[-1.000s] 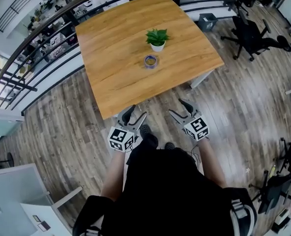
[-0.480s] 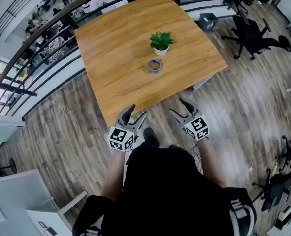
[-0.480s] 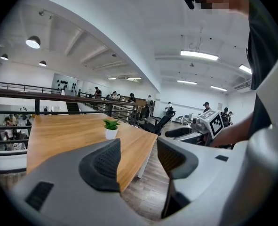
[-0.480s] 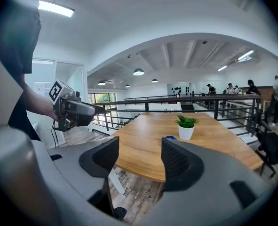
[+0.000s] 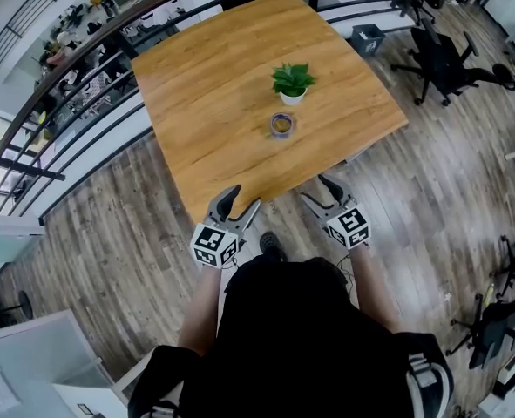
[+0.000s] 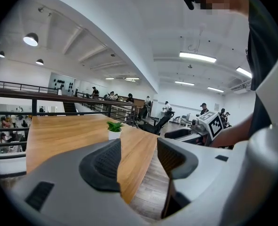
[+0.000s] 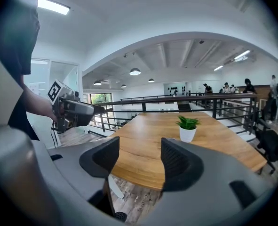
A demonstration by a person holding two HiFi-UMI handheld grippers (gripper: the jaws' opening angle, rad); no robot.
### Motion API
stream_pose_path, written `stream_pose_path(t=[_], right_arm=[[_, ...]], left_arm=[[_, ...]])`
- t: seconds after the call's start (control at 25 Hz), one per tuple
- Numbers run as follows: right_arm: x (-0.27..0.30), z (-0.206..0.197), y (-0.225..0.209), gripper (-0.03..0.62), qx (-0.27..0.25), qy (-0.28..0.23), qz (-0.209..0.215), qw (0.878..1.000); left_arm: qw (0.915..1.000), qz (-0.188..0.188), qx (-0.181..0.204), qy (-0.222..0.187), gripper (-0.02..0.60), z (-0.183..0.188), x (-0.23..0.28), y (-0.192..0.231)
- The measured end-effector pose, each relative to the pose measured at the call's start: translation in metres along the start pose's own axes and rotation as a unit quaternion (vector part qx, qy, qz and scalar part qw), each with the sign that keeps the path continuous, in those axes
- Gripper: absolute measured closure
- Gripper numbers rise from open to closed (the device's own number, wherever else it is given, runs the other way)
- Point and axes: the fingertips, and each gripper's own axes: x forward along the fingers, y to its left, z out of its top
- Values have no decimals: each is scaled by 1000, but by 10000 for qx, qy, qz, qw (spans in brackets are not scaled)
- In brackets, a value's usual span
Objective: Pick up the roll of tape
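Observation:
The roll of tape [image 5: 281, 124], a small ring with a bluish rim, lies flat on the wooden table [image 5: 205, 103], just in front of a small potted plant [image 5: 292, 82]. My left gripper [image 5: 240, 201] is open at the table's near edge, well short of the tape. My right gripper [image 5: 315, 190] is open too, at the same edge to the right. In the gripper views the tape is hidden; only the plant [image 6: 114, 130] [image 7: 187, 127] shows on the tabletop. Nothing sits between either pair of jaws.
A black railing [image 5: 74, 59] runs behind and left of the table. Office chairs [image 5: 449, 59] stand on the wood floor at the right, and a small box [image 5: 367, 37] sits by the table's far corner. People stand in the background of both gripper views.
The view has shifted closer to the table: the tape and plant appear lower and farther right. Both grippers now reach the table's near edge, still open.

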Motion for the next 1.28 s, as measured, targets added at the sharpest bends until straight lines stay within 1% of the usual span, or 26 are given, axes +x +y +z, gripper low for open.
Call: stream_pose_path(t=[0.32,0.6,0.72,0.92,1.16,1.28], right_arm=[[28,8,7,310,75,-17,-47,10000],[45,10,4,312,112,-30,-116,9999],[49,8,1,315,168,-54,-182,9997],[54,12,0,315,143,-70,-169,9997],[60,13,-12,315,156,-49,-153,9997],[66,13,-22,315,185,-55,-122,9997]], left_arm=[[10000,-23,-24,-5,337,4,-7,31],[10000,-95,-3,25,337,3,-6,45],[9999,-109,2,24,337,3,-7,49],[9999,-108,10,48,337,4,-6,55],[9998,-176,9,122,337,5,8,53],[9998,-128,6,127,337,6,16,59]])
